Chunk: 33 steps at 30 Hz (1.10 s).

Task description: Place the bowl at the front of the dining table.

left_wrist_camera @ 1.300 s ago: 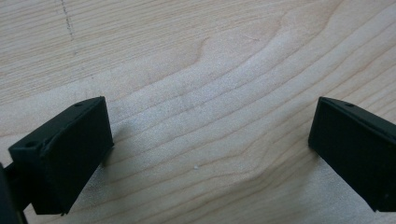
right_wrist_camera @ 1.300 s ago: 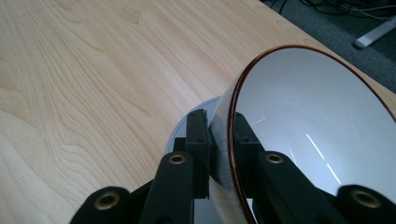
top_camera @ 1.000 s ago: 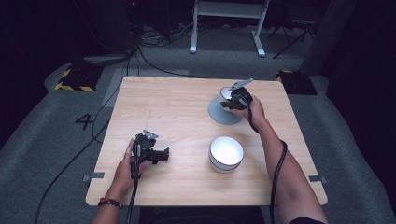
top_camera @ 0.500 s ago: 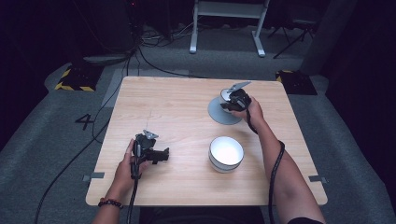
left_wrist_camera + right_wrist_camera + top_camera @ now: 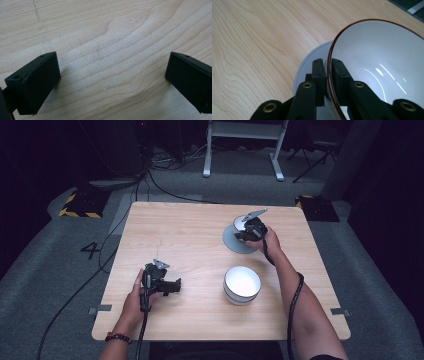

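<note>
Bowl rim pinched between right gripper jaws, over plate.

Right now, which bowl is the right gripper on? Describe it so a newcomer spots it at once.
On the wooden table, look to the far right part, where a flat grey plate lies. The held bowl sits over that plate, its wall pinched between the jaws of the right gripper. It is white inside with a thin dark red-brown rim, unlike the other bowl, which stands free nearer the person.
</note>
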### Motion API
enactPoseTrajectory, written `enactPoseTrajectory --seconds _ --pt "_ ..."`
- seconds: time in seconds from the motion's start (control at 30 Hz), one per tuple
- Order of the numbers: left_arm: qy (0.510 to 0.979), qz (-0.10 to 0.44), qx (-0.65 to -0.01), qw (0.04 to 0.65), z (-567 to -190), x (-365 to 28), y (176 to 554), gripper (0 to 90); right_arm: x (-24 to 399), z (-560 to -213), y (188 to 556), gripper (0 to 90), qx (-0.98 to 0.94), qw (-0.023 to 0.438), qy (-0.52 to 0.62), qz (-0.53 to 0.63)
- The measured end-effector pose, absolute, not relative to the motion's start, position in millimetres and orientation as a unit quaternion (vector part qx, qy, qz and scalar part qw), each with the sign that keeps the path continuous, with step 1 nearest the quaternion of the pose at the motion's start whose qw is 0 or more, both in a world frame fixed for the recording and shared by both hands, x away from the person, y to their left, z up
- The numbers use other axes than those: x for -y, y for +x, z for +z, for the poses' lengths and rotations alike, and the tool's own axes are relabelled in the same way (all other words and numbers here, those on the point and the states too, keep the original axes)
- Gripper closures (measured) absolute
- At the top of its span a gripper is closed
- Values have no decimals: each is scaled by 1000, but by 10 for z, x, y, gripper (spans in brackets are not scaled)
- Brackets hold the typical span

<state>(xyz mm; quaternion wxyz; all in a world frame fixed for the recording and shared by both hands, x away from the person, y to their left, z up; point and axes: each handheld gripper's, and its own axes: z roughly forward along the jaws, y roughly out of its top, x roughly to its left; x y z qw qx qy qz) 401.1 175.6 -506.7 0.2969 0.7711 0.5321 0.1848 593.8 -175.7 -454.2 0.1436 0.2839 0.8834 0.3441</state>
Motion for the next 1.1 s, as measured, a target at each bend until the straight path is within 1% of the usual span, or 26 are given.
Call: enactPoseTrajectory --seconds 0.3,0.4,0.9,1.1 --pt "771 185 -532 297 -5067 -1756 4011 0 1710 -4592 5904 784 -892 134 272 335" --pt "771 185 -532 297 -5067 -1756 4011 0 1713 -4597 5904 779 -891 140 272 335" --pt "772 185 -532 296 -5067 -1757 4011 0 1738 -4586 5890 737 -888 139 283 335" --pt "771 185 -532 296 -5067 -1756 4011 0 1742 -4574 5882 740 -887 142 281 338"
